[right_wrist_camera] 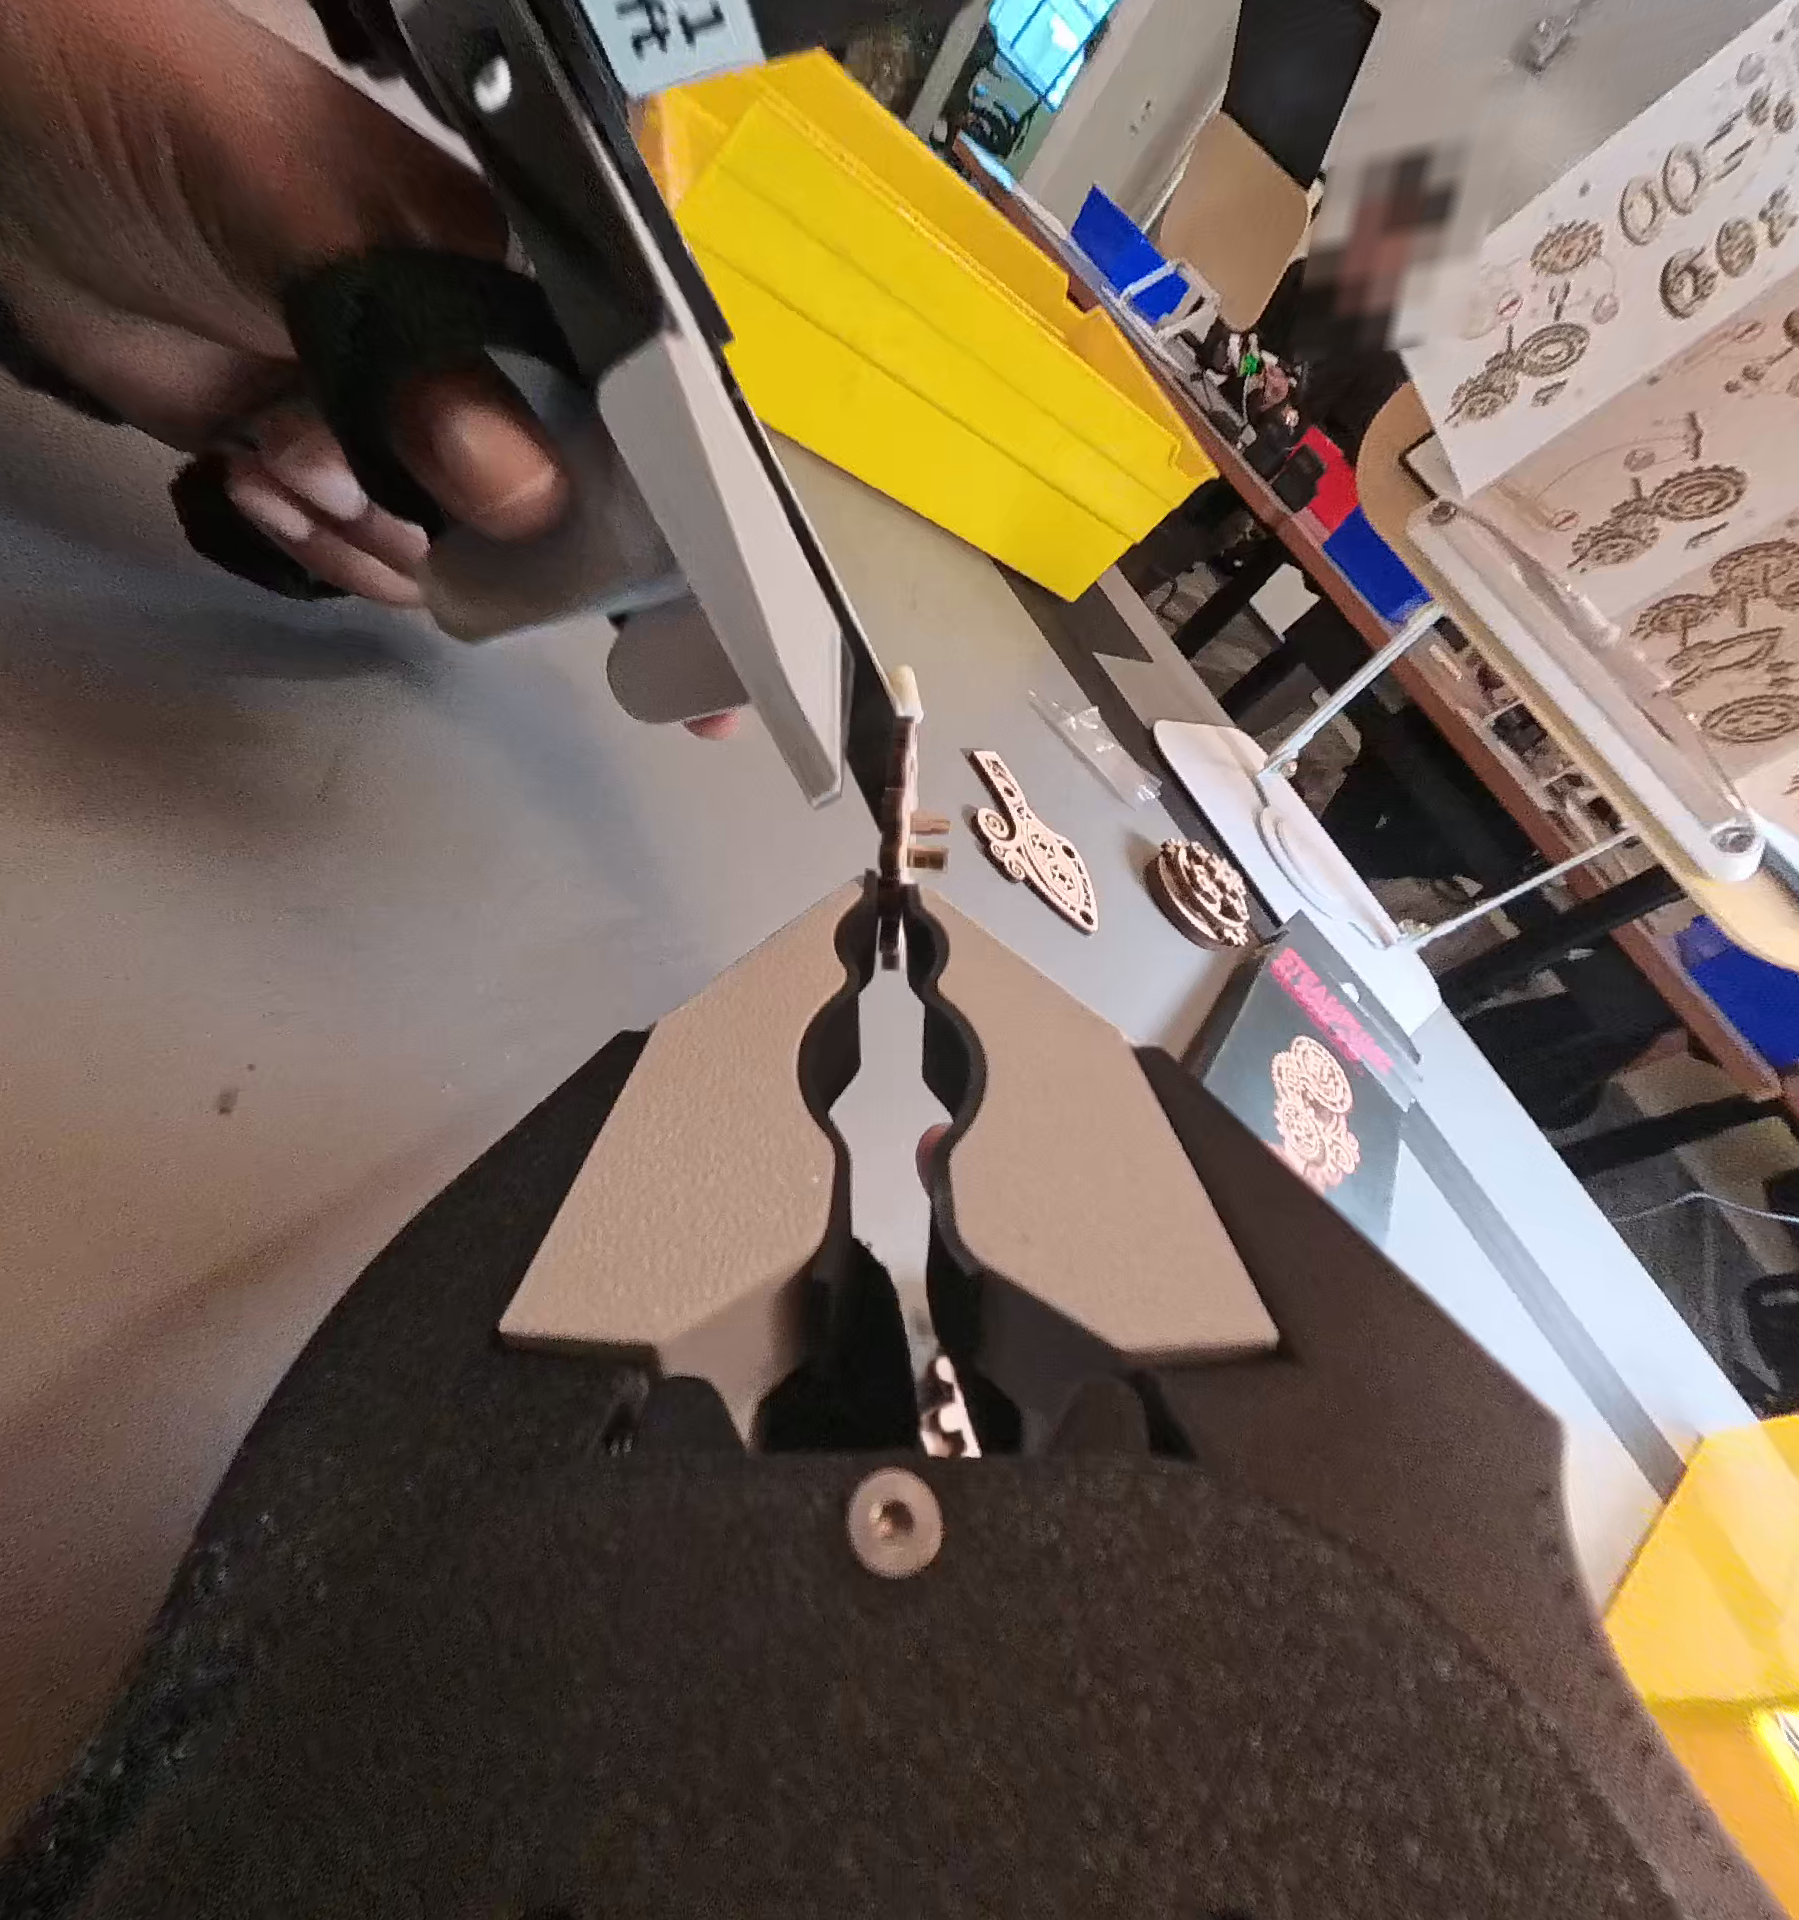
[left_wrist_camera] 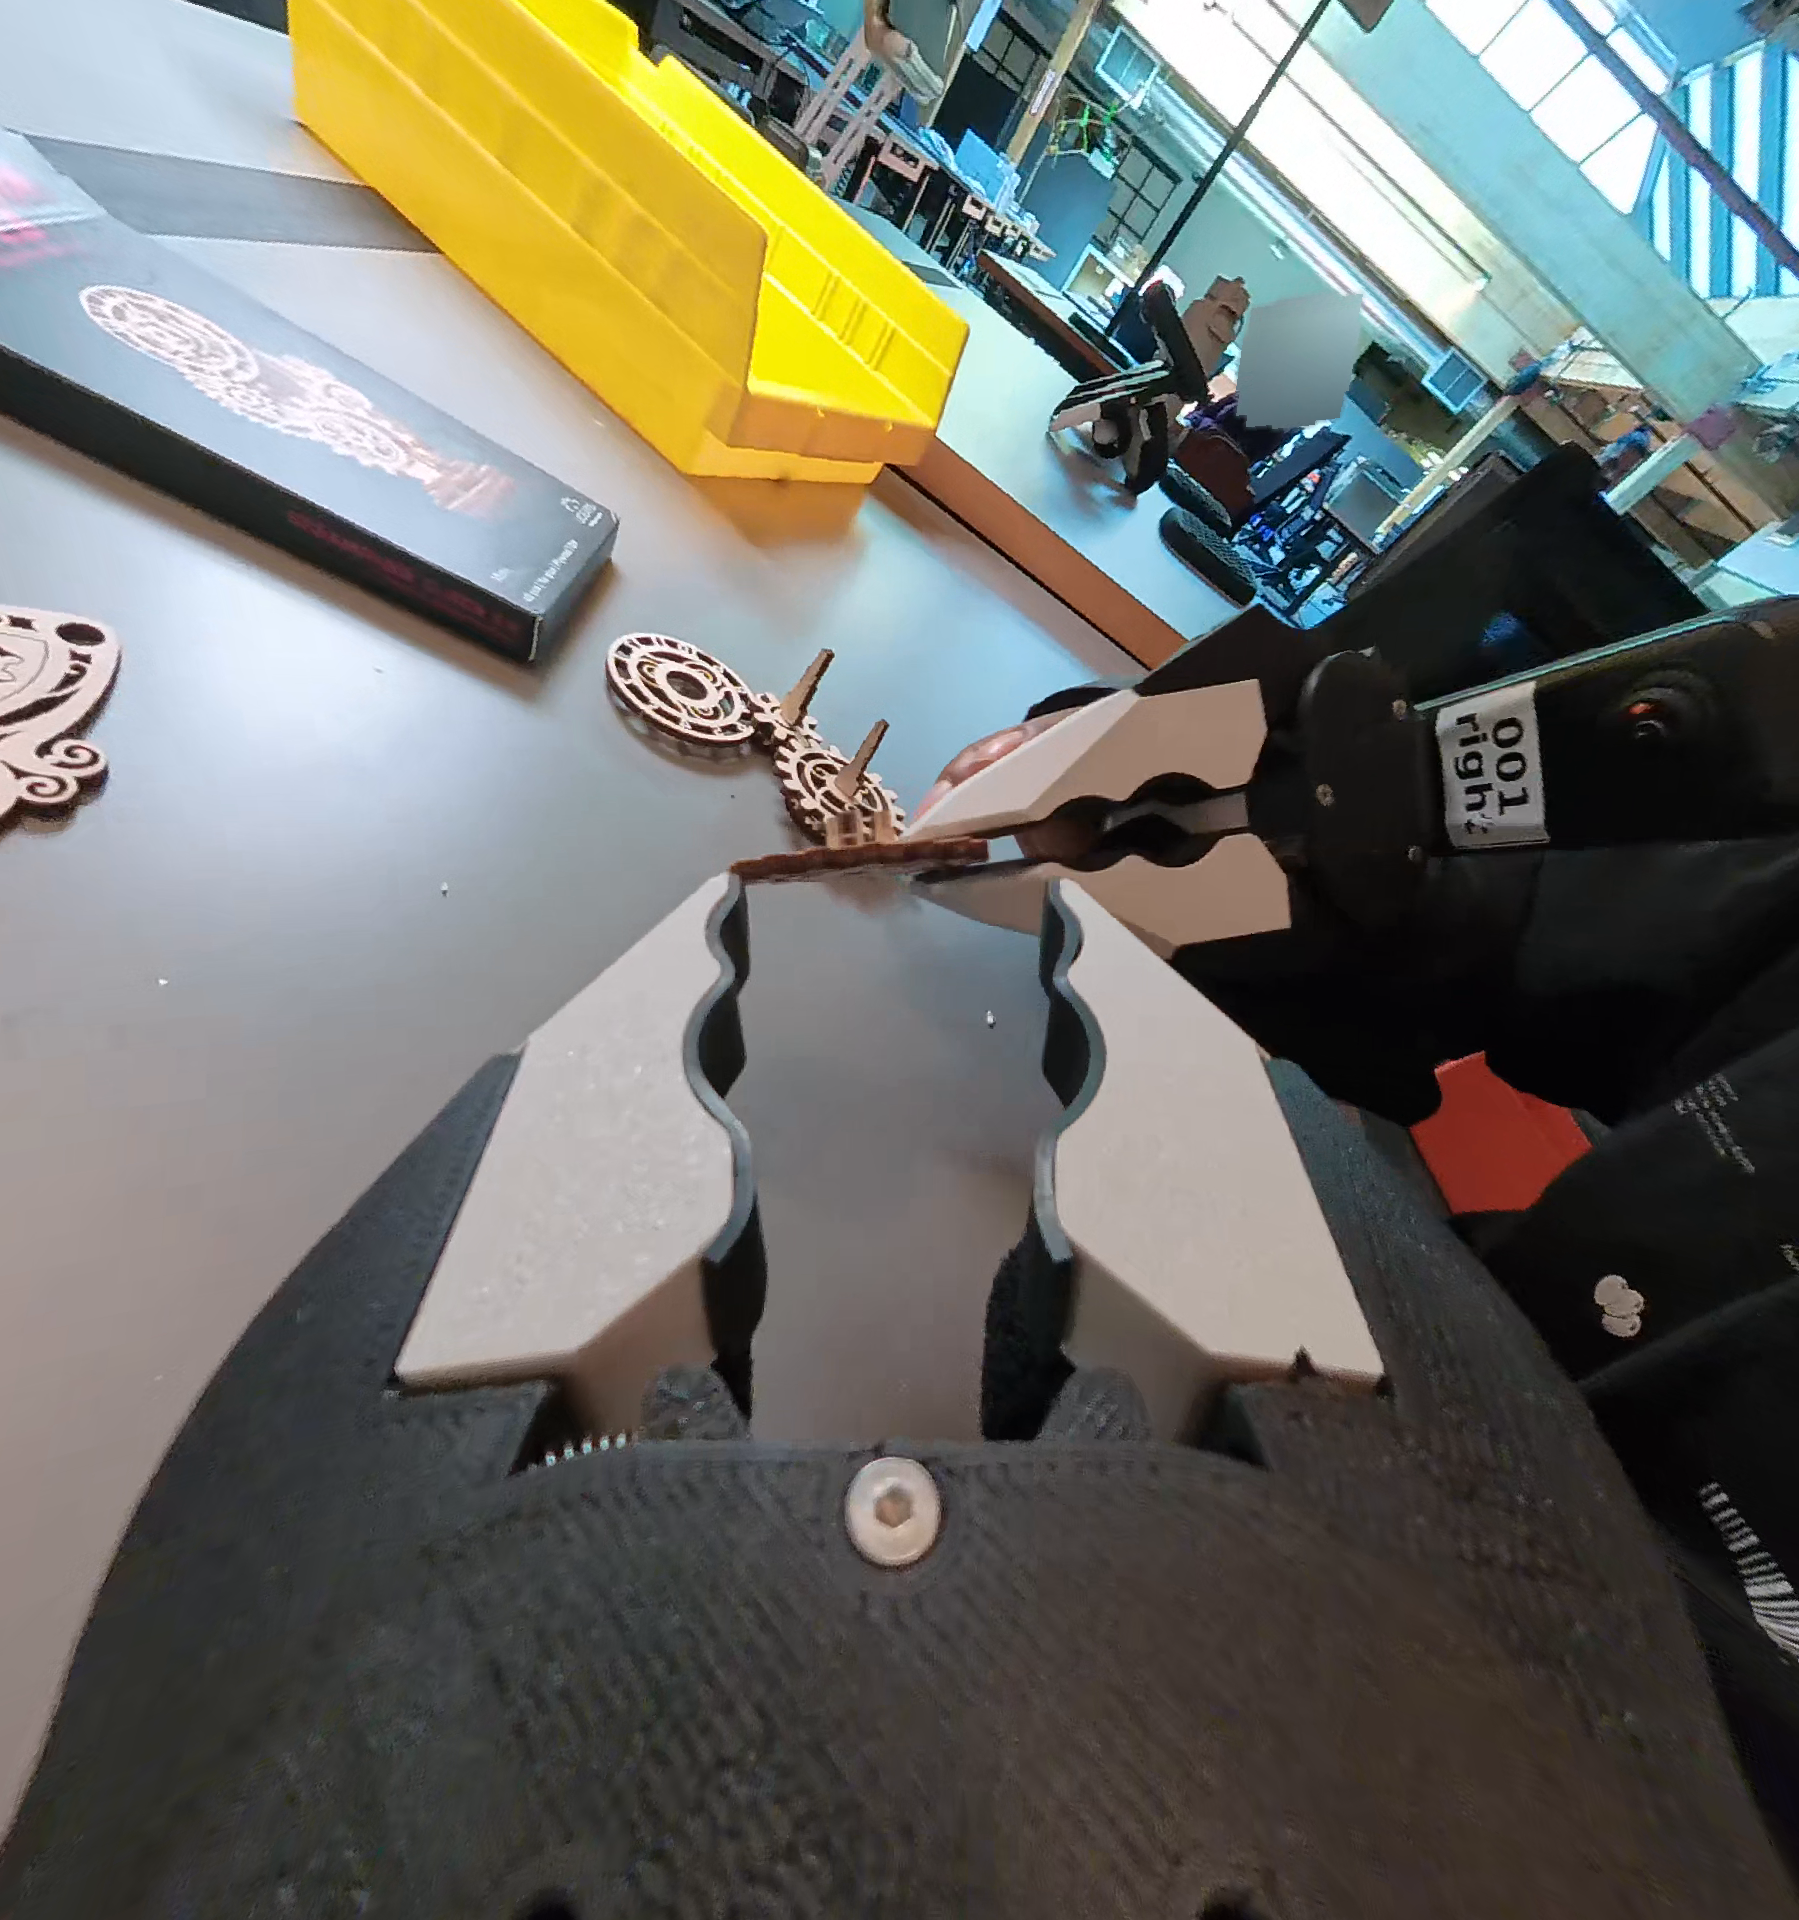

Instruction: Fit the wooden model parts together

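My right gripper (right_wrist_camera: 890,920) is shut on a thin flat wooden part (right_wrist_camera: 900,821), seen edge-on with small pegs on one side. In the left wrist view the right gripper (left_wrist_camera: 942,857) comes in from the right and holds the wooden part (left_wrist_camera: 822,862) level, just above the table, right at my left gripper's tips. My left gripper (left_wrist_camera: 895,899) is open and empty. One of its grey fingers (right_wrist_camera: 739,582) hangs just left of the part. A wooden gear assembly (left_wrist_camera: 760,727) with two upright pins lies on the table beyond.
An ornamental wooden plate (left_wrist_camera: 1,717) and a black box (left_wrist_camera: 251,416) lie to the left, with a yellow bin (left_wrist_camera: 614,229) behind. In the right wrist view there are a curly wooden piece (right_wrist_camera: 1035,842), a gear stack (right_wrist_camera: 1201,894), an instruction sheet on a stand (right_wrist_camera: 1653,416) and a second yellow bin (right_wrist_camera: 1757,1558). The grippers are tip to tip, or close to it. From either gripper's tips it is about 15 cm to the ornamental wooden plate (left_wrist_camera: 1,717). It turns up in the right wrist view (right_wrist_camera: 1034,867) as well.
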Available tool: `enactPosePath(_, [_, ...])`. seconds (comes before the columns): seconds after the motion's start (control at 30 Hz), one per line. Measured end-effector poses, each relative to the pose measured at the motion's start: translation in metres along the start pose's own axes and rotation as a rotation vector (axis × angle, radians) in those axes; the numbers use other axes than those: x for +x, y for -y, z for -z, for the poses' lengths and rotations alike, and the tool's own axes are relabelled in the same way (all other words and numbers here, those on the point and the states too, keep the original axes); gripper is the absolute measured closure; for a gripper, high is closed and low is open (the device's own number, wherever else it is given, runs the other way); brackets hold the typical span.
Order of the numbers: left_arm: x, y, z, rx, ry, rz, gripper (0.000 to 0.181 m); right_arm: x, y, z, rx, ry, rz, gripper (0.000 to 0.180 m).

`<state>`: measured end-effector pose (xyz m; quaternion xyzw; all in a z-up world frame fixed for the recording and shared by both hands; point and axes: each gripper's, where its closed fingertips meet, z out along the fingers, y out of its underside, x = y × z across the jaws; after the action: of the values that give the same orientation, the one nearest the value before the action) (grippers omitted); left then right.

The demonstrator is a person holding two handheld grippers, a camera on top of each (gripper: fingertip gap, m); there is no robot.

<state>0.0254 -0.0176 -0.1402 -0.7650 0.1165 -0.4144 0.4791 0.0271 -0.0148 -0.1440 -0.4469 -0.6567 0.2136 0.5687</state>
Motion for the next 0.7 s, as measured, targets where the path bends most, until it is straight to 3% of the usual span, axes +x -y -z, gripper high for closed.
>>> enactPosePath(0.37, [0.003,0.006,0.006,0.047,-0.070,0.041,0.143,-0.005,0.017,0.007,0.104,0.028,0.002,0.178])
enactPosePath(0.7, [0.004,0.005,0.008,0.045,-0.082,0.015,0.144,-0.008,0.019,0.007,0.114,0.039,0.008,0.177])
